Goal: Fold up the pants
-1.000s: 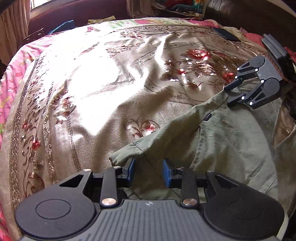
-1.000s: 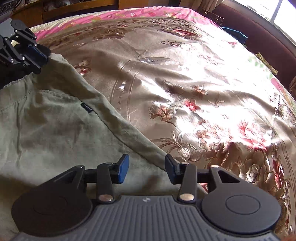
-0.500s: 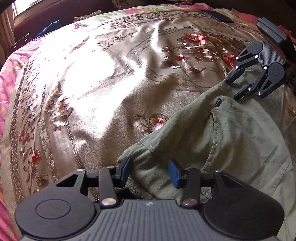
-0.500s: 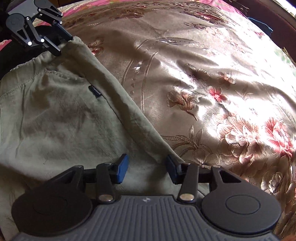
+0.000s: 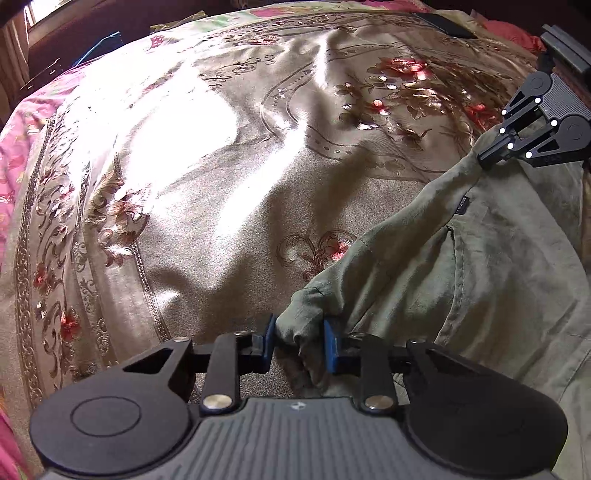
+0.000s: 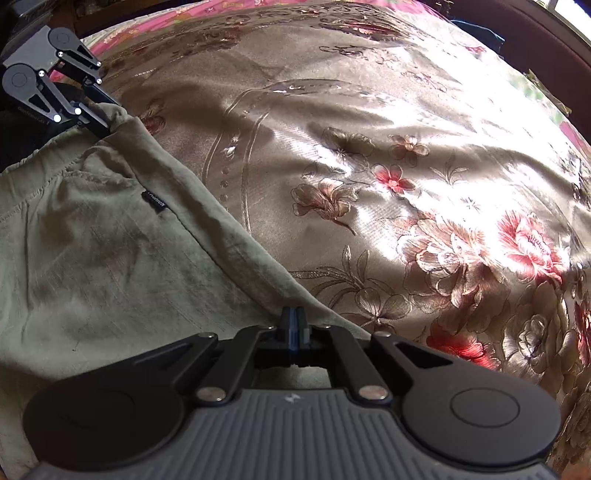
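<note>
Olive green pants [image 5: 480, 277] lie on a floral beige bedspread [image 5: 221, 184], with a small dark label [image 5: 461, 205] near one edge. In the left wrist view my left gripper [image 5: 301, 345] has a bunched corner of the pants between its blue pads; its jaws are closing and both pads touch the cloth. The right wrist view shows my right gripper [image 6: 293, 325] shut on the long edge of the pants [image 6: 92, 258]. That same edge runs up to the left gripper [image 6: 105, 118] at the top left. My right gripper [image 5: 487, 157] pinches the far corner.
The bedspread [image 6: 369, 147] stretches wide and sunlit beyond the pants. A pink sheet [image 5: 14, 147] borders it at the left. A blue cloth [image 5: 98, 46] and a dark flat item [image 5: 447, 26] lie at the far edge, with dark wooden furniture behind.
The right gripper's jaws went from wide apart to shut on the pants' edge. The left gripper's jaws narrowed onto the corner, which now bunches between the pads.
</note>
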Demonstrator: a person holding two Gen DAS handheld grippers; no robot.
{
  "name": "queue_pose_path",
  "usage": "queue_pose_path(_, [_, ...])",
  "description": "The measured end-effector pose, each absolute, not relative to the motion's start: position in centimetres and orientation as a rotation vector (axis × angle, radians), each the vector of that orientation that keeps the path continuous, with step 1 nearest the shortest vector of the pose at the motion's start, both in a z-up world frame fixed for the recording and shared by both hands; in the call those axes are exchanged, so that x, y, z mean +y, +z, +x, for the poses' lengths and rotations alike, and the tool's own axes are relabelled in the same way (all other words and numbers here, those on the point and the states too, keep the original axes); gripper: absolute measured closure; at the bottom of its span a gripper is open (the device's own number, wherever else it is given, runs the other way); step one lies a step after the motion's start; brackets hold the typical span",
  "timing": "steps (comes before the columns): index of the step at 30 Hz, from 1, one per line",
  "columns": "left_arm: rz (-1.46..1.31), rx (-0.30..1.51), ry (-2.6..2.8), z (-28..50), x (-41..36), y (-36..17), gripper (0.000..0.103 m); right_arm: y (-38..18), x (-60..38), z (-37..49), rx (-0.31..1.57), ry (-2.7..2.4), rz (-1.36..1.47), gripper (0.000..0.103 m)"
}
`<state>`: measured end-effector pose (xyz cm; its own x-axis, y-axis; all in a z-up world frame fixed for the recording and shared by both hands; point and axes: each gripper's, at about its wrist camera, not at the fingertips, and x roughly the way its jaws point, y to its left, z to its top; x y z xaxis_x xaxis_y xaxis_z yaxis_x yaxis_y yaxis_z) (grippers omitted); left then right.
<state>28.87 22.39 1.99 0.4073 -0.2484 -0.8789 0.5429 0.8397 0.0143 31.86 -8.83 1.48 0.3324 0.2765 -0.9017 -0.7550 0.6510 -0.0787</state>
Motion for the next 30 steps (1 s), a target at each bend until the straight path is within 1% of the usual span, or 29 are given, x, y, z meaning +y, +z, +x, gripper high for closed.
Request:
queue_pose_path(3, [0.287,1.010,-0.514,28.7,22.7,2.7,0.068,1.6,-9.2,32.0,1.010,0.684,-0.539,0.103])
queue_pose_path(9, [0.262,1.026,-0.483,29.8,23.3,2.3,0.068,3.1,-10.0,32.8,0.958,0.689,-0.468,0.103])
queue_pose_path(11, [0.268,1.026,-0.479,29.9,23.3,1.9,0.067,2.9,-9.8,32.6,1.000,0.732,-0.456,0.097])
queue_pose_path(12, [0.270,1.024,-0.476,29.8,23.3,1.7,0.067,2.6,-9.5,32.4,1.003,0.744,-0.477,0.097])
queue_pose_path(14, [0.265,1.024,-0.470,29.8,23.3,1.5,0.066,1.8,-9.1,31.8,1.025,0.761,-0.530,0.089])
queue_pose_path(15, [0.272,1.018,-0.466,29.7,23.2,1.6,0.064,1.4,-9.0,31.5,1.027,0.768,-0.548,0.080])
queue_pose_path(16, [0.283,1.010,-0.464,29.5,23.1,1.8,0.063,1.3,-8.9,31.2,1.015,0.776,-0.566,0.074])
queue_pose_path(17, [0.297,1.005,-0.469,29.3,22.9,2.1,0.063,1.3,-8.9,31.0,1.004,0.778,-0.584,0.072])
queue_pose_path(19, [0.340,0.995,-0.474,28.6,22.5,2.5,0.060,1.4,-8.7,30.6,0.982,0.767,-0.640,0.061])
queue_pose_path(22, [0.360,0.988,-0.512,27.7,22.0,2.7,0.048,1.2,-8.4,30.3,0.964,0.771,-0.717,0.058])
queue_pose_path(23, [0.372,0.987,-0.516,27.5,21.8,2.5,0.043,0.9,-8.3,30.6,0.967,0.765,-0.720,0.059])
queue_pose_path(24, [0.397,0.991,-0.512,27.4,21.7,2.1,0.041,0.6,-8.2,30.9,0.980,0.762,-0.710,0.062])
queue_pose_path(25, [0.421,0.997,-0.506,27.4,21.6,1.5,0.040,0.3,-8.1,31.0,0.992,0.770,-0.694,0.070])
queue_pose_path(26, [0.432,0.994,-0.508,27.4,21.6,1.1,0.036,0.2,-8.0,31.0,1.002,0.776,-0.679,0.076])
queue_pose_path(27, [0.434,0.993,-0.510,27.6,21.7,0.8,0.033,0.1,-7.9,31.0,1.008,0.777,-0.668,0.086])
queue_pose_path(28, [0.423,1.006,-0.513,27.9,21.9,0.7,0.033,0.0,-7.8,30.9,1.016,0.777,-0.653,0.097])
queue_pose_path(29, [0.398,1.015,-0.514,28.2,22.1,0.9,0.039,0.0,-7.7,30.9,1.030,0.773,-0.630,0.103])
queue_pose_path(30, [0.381,1.017,-0.511,28.5,22.2,1.1,0.062,0.2,-7.7,30.9,1.033,0.763,-0.623,0.103])
